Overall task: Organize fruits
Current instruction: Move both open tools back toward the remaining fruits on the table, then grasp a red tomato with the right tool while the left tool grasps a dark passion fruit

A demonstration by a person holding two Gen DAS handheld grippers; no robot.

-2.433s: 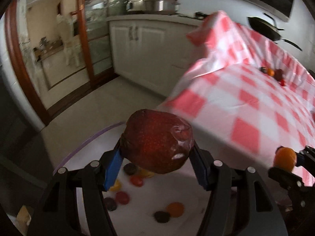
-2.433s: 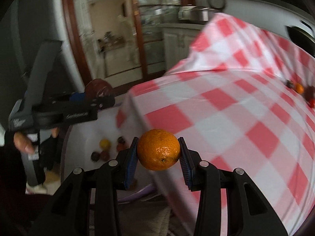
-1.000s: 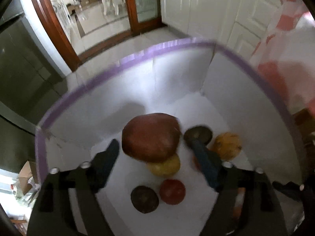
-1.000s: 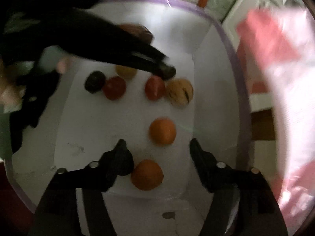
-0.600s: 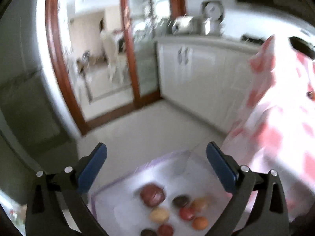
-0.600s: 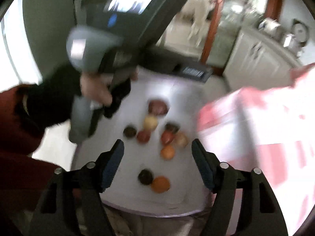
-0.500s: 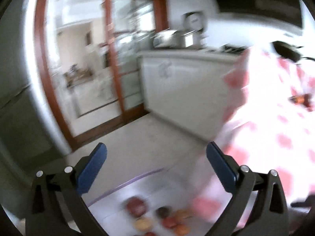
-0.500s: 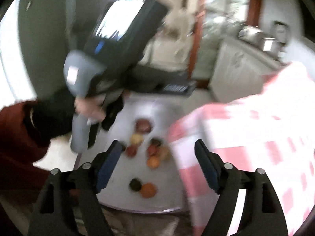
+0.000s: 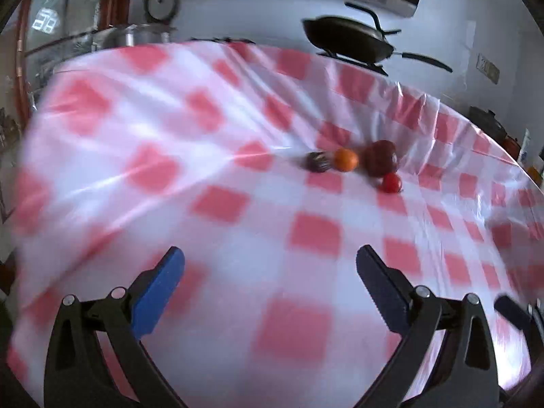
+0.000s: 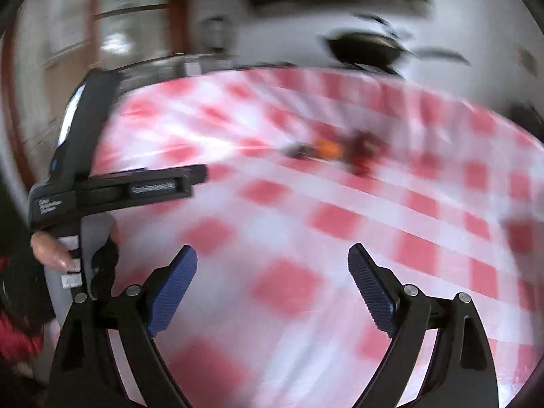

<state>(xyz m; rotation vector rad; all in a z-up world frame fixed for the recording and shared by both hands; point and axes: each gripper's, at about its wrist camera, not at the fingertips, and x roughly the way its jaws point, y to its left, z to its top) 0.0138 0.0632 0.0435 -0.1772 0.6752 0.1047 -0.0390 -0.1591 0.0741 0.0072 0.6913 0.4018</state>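
Observation:
A small group of fruit lies far out on the red-and-white checked tablecloth (image 9: 217, 204): a dark purple fruit (image 9: 318, 161), an orange (image 9: 345, 159), a large dark red fruit (image 9: 381, 158) and a small red one (image 9: 391, 183). My left gripper (image 9: 270, 265) is open and empty, well short of them. In the blurred right wrist view the same fruits (image 10: 328, 149) show as a smear. My right gripper (image 10: 272, 261) holds nothing and its jaws are opening. The left gripper's body (image 10: 102, 183) and a hand (image 10: 51, 251) sit at that view's left.
A black pan (image 9: 350, 35) stands behind the table's far edge, with a steel pot (image 9: 136, 35) and a round dial (image 9: 159, 0) at the back left. A wooden door frame (image 9: 20, 54) is at the far left. The storage box is out of view.
Both grippers let their fruit go into the white box and opened. Both then rose and swung from the box on the floor to face the table.

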